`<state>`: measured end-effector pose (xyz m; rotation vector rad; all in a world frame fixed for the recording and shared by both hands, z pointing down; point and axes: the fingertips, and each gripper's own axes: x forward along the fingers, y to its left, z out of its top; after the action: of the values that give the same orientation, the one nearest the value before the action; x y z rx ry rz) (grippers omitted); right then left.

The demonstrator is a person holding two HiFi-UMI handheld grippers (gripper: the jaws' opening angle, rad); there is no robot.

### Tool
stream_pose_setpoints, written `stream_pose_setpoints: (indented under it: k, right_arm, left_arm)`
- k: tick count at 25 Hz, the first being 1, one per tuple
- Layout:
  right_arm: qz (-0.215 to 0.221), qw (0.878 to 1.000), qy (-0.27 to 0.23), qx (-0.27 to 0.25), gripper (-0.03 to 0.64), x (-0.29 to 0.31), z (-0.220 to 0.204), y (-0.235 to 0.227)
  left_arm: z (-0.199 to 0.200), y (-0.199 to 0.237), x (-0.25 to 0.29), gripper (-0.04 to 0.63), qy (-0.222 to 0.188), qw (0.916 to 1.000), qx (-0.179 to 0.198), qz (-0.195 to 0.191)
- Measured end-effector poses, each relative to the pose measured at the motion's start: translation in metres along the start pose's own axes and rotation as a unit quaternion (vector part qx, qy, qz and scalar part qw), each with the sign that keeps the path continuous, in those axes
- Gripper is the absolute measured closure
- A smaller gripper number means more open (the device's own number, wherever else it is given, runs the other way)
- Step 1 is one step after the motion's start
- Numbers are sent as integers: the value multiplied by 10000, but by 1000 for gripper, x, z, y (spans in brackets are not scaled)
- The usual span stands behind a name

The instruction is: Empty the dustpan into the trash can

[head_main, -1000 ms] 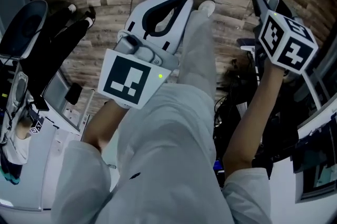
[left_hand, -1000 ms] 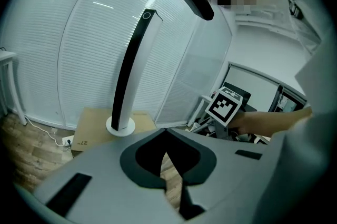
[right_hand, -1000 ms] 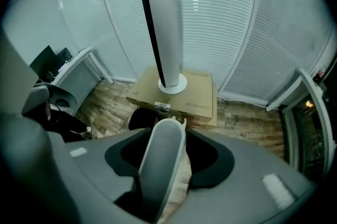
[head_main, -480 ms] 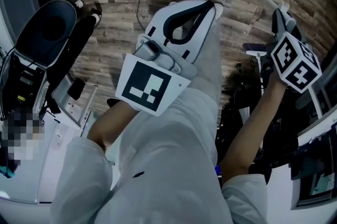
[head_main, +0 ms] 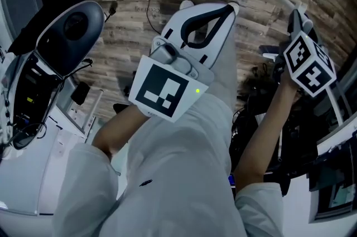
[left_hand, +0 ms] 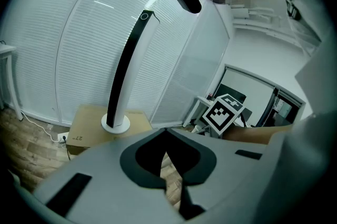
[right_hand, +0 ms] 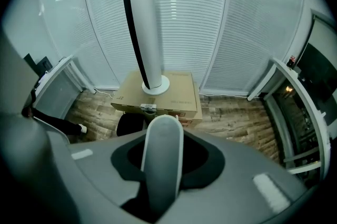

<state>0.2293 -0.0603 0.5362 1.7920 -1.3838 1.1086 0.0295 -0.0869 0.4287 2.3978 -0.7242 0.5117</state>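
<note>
My right claw is clamped on a pale grey handle with a rounded end. The jaws have just been closing, and the handle stands between them, filling the middle of the gap. I take it for the dustpan's handle. The pan itself I cannot make out in the dark clutter under my right arm. This claw points steeply down toward the plank floor, where a cardboard box carries a white tower fan. A black round thing sits on the floor just beside the box's near edge.

My left claw has its jaws together at the tips with nothing between them. Only bare planks show through the opening behind the tips. I hold it out above my knee, well apart from the right claw.

Toward the floor's left side is a dark oval shape with a pale grey rim. Whether that or the black round thing is the trash can, I cannot tell.
</note>
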Motion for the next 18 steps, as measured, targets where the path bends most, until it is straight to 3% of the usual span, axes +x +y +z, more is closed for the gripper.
stream_pose_setpoints:
  k: [8,11,13,18]
  right_arm:
    - [-133,9994,-206,229,503,-39,-25,1]
    - [-126,9988,-394,259,503,-55,-26,6]
    - [-175,9983,-454,331,503,-70,-34,6]
    - [-288,9966,-606,474,503,-116,-45,11]
  left_arm:
    - [-8,0,-23,589,2,10000,-56,-37]
    - [-4,-4,-31,589,-153,9992,-197,-305]
    - [-8,-10,-37,589,-126,9987,-47,-488]
    - [-12,-4,-58,589,13,9995,187,-242]
